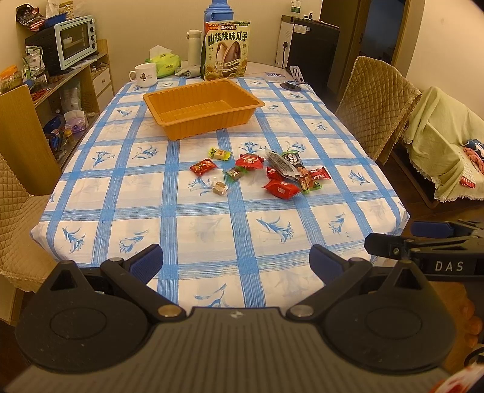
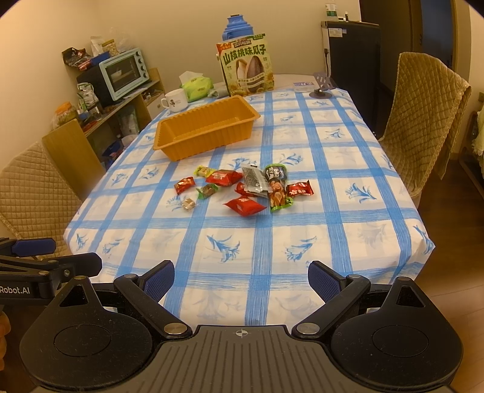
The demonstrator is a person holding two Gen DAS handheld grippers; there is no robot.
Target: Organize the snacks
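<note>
While scattered across the middle of the checked tablecloth (image 1: 211, 217), the snacks (image 1: 260, 172) lie loose and partly overlapping: about five red packets, two green-ended sweets, one clear-wrapped sweet, one grey pouch and one dark green-edged pouch. Just beyond them stands one orange tray (image 1: 202, 106), holding nothing, with bare cloth between it and the pile. Behind the tray are one large sunflower-seed bag (image 1: 226, 50), one white mug (image 1: 144, 75), one tissue pack (image 1: 165, 64), one white flask (image 1: 194, 47) and a blue thermos (image 1: 218, 10). Two quilted chairs flank the table, one at each side. Left gripper (image 1: 236, 266) and right gripper (image 2: 241, 282) both hover at the near table edge, fingers spread wide, holding nothing; nothing lies between them and the snacks.
</note>
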